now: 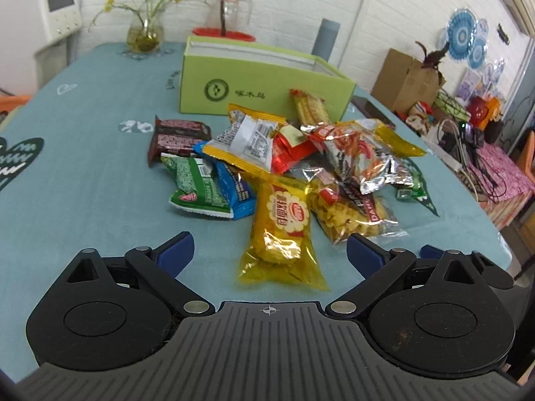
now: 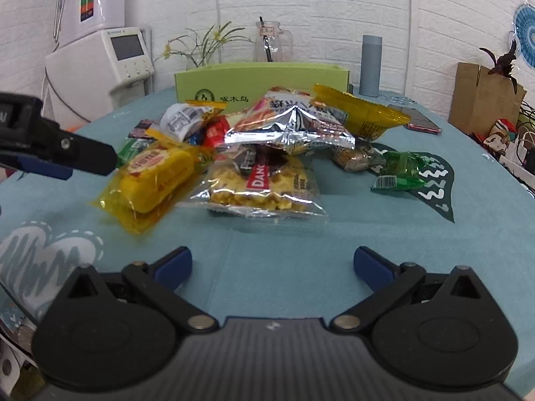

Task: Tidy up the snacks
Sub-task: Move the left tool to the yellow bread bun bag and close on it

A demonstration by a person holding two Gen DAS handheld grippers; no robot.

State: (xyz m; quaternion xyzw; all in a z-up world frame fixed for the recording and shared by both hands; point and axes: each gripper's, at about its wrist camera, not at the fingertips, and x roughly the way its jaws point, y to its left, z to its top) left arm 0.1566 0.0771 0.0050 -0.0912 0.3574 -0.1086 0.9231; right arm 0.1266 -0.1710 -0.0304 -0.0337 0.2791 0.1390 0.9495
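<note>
Snacks point(image 1: 284, 163) heaped mid-surface on a teal cloth point(image 1: 83, 183), just in front of an open light-green box point(image 1: 260, 80). Nearest the left tool point(image 1: 270, 250): a yellow bread packet point(image 1: 281, 234), lying lengthwise, its near end between the wide-apart blue pads point(image 1: 175, 250), nothing clamped. Beside that packet, a clear bag of yellow crisps point(image 1: 347, 210) under a crumpled silver-and-red pouch point(image 1: 361, 153). On the pile's left, a green packet point(image 1: 197, 183) overlapped by a blue one point(image 1: 237, 190), and a dark brown wrapper point(image 1: 177, 137) behind them. Leaning against the box front, a small orange-striped packet point(image 1: 309, 107). Apart from the heap, at its right edge, a small green sachet point(image 2: 401, 170) resting on a dark leaf print.

Right tool point(image 2: 272, 264) low over bare cloth, fingers spread wide, gripping nothing, well short of the crisps bag. Left tool's black arm visible at the left edge of the right-wrist view, tip near the yellow bread packet; contact impossible to judge.

Behind the box: a glass vase with yellow flowers point(image 1: 145, 33), a glass pitcher point(image 1: 232, 6), a grey cylinder point(image 2: 371, 65). Off the surface, a white appliance with a screen point(image 2: 110, 63) and a brown cardboard box point(image 2: 481, 97).
</note>
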